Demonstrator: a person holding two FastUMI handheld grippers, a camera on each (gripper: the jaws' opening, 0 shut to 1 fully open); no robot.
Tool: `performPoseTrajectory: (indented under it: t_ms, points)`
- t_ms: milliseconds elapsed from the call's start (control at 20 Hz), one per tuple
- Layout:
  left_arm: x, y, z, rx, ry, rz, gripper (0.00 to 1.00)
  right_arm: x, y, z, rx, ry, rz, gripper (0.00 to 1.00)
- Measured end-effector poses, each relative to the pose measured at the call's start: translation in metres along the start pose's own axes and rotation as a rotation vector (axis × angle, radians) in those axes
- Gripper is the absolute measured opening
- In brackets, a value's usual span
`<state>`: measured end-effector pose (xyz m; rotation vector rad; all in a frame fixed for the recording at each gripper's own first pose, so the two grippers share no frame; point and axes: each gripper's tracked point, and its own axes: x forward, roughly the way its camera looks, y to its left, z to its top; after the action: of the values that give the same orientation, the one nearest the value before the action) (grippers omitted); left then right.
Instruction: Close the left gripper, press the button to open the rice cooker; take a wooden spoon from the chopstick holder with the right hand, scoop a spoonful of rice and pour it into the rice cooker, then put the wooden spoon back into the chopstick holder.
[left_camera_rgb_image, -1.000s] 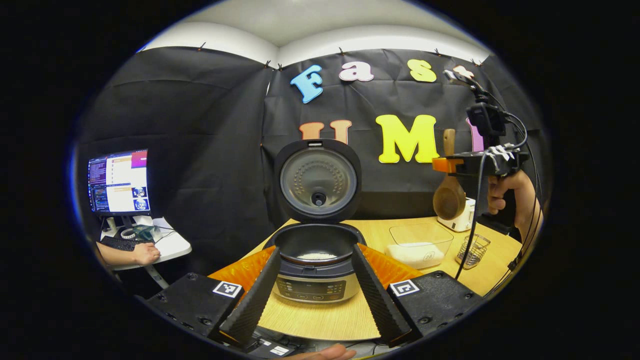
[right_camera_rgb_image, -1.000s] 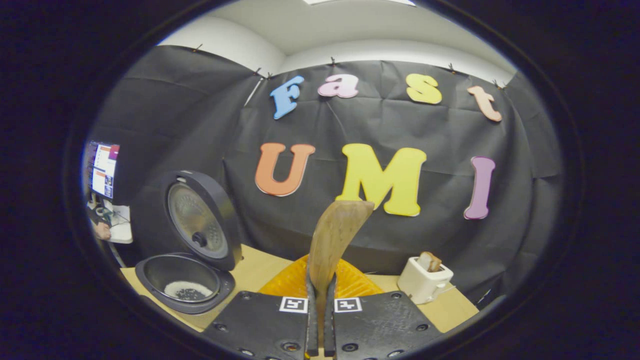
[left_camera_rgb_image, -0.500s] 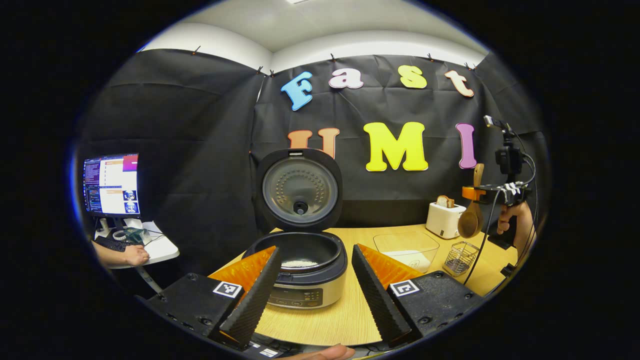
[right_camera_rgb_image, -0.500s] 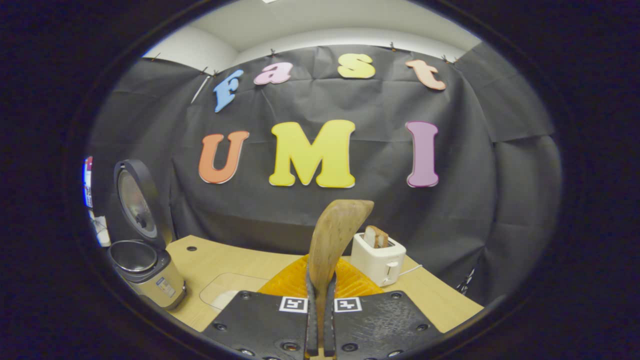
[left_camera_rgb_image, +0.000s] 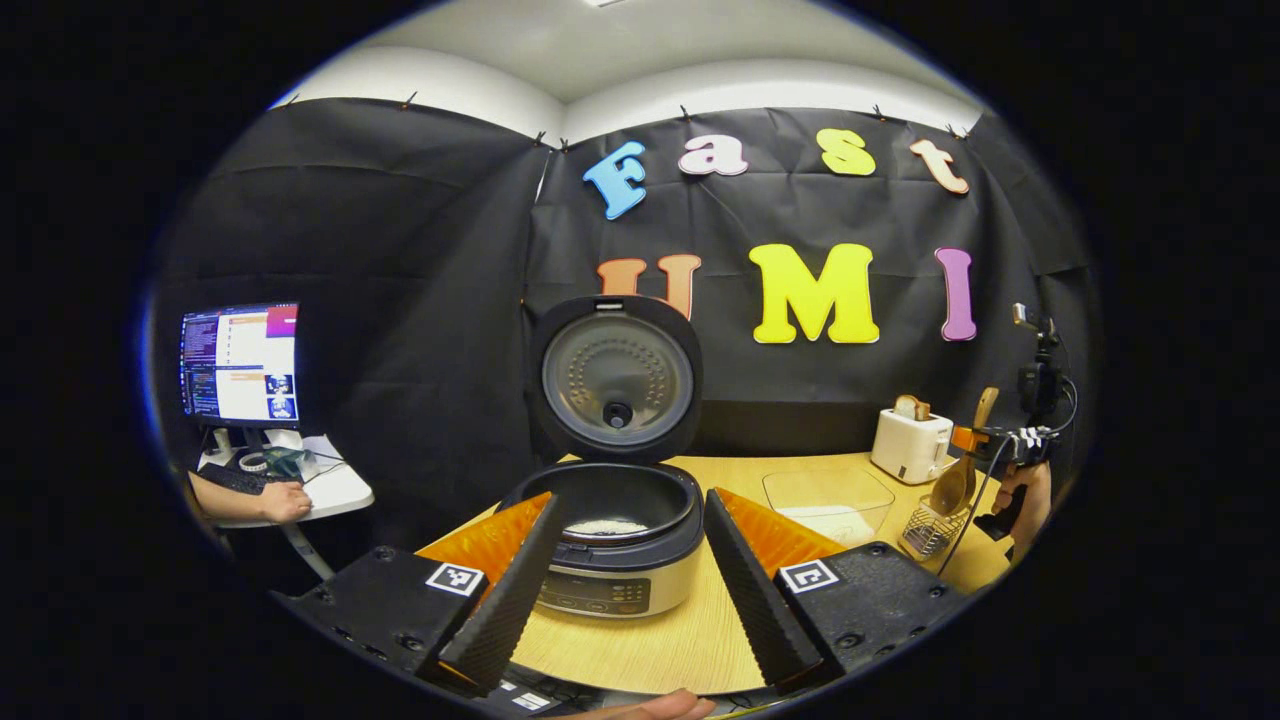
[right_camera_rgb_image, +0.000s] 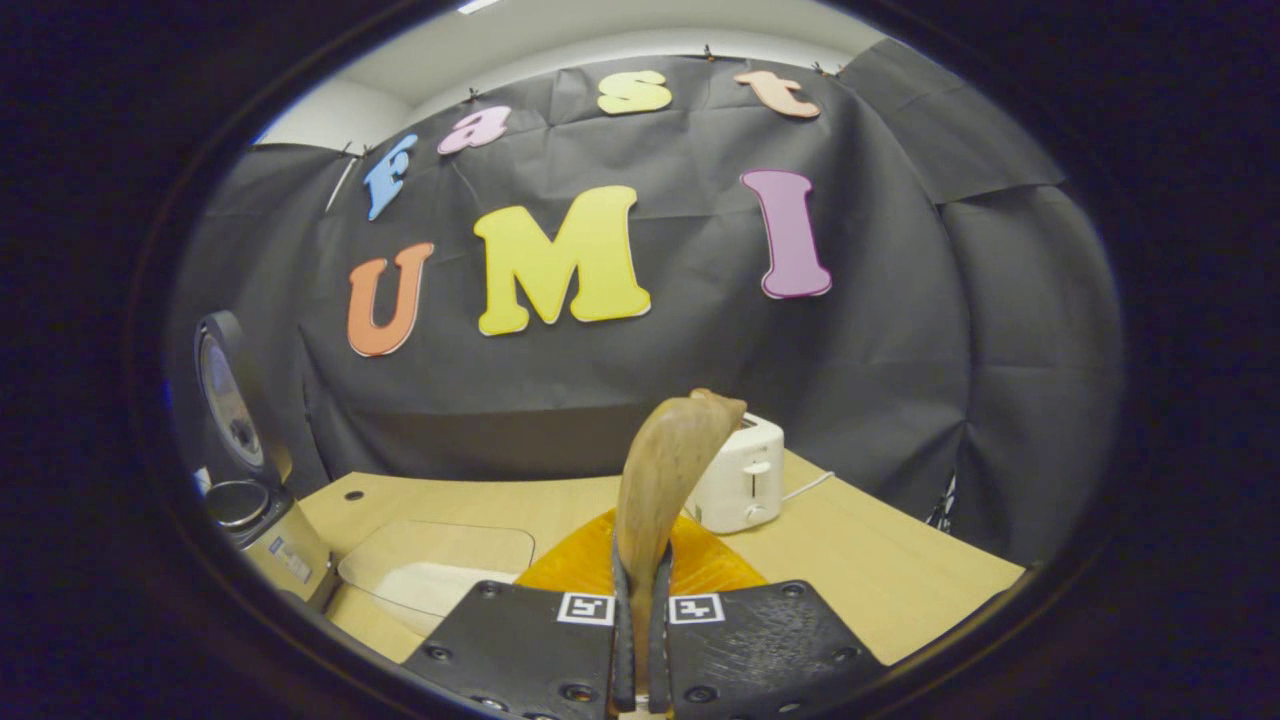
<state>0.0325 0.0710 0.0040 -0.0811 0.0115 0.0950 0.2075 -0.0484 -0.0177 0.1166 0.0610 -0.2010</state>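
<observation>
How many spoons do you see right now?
1: the spoon is clamped in the right gripper, beside the toaster and above the wire holder. More could be hidden inside it.

Bare counter lies open between the left gripper's spread fingers and the rice cooker, whose raised lid walls off the space behind the pot while the pot mouth is open from above. To the cooker's right, the clear rice container, the wire chopstick holder and the toaster crowd the counter's far corner. In the right gripper view, bare counter stretches free right of the toaster.
</observation>
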Motion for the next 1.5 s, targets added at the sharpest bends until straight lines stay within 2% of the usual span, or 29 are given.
performPoseTrajectory:
  t_ms: [300, 400, 500, 550, 600, 700, 750, 800, 850, 1050, 1200, 1350, 1400, 1500]
  points:
    - [0.003, 0.01, 0.012, -0.039, -0.007, -0.005, 0.92, 0.013, -0.015, -0.029, 0.062, 0.079, -0.035, 0.07]
    - [0.001, 0.013, 0.021, -0.057, -0.011, -0.012, 0.92, 0.014, -0.018, -0.029, 0.087, 0.088, -0.035, 0.12]
    - [-0.001, 0.015, 0.031, -0.054, -0.015, -0.012, 0.92, 0.014, -0.021, -0.024, 0.099, 0.081, -0.039, 0.29]
    - [-0.002, 0.02, 0.036, -0.044, -0.023, 0.003, 0.92, 0.013, -0.022, -0.021, 0.096, 0.08, -0.039, 0.22]
    - [-0.003, 0.023, 0.043, -0.035, -0.033, 0.015, 0.92, 0.01, -0.022, -0.016, 0.087, 0.074, -0.035, 0.36]
    - [-0.001, 0.024, 0.055, -0.028, -0.043, 0.012, 0.92, 0.003, -0.026, -0.005, 0.056, 0.045, -0.046, 0.52]
    - [0.0, 0.022, 0.062, -0.027, -0.048, 0.002, 0.92, -0.004, -0.028, 0.001, 0.04, 0.031, -0.048, 0.67]
    - [0.0, 0.02, 0.07, -0.024, -0.056, -0.009, 0.92, -0.01, -0.032, 0.006, 0.022, 0.017, -0.052, 0.75]
    - [0.002, 0.017, 0.079, -0.02, -0.064, -0.016, 0.92, -0.013, -0.038, 0.006, 0.002, 0.0, -0.051, 0.89]
    - [0.001, 0.005, 0.112, 0.009, -0.067, -0.048, 0.92, -0.042, -0.067, 0.016, -0.064, -0.044, -0.07, 0.94]
    - [-0.002, -0.011, 0.132, 0.018, -0.07, -0.088, 0.91, -0.063, -0.092, 0.012, -0.078, -0.037, -0.086, 0.94]
    - [-0.003, -0.026, 0.149, 0.046, -0.068, -0.097, 0.91, -0.09, -0.096, 0.007, -0.05, -0.035, -0.041, 0.92]
    - [-0.002, -0.032, 0.153, 0.061, -0.068, -0.101, 0.92, -0.097, -0.096, 0.004, -0.055, -0.031, -0.025, 0.95]
    - [0.004, -0.042, 0.16, 0.075, -0.054, -0.107, 0.91, -0.111, -0.093, 0.001, -0.058, -0.016, 0.007, 0.95]
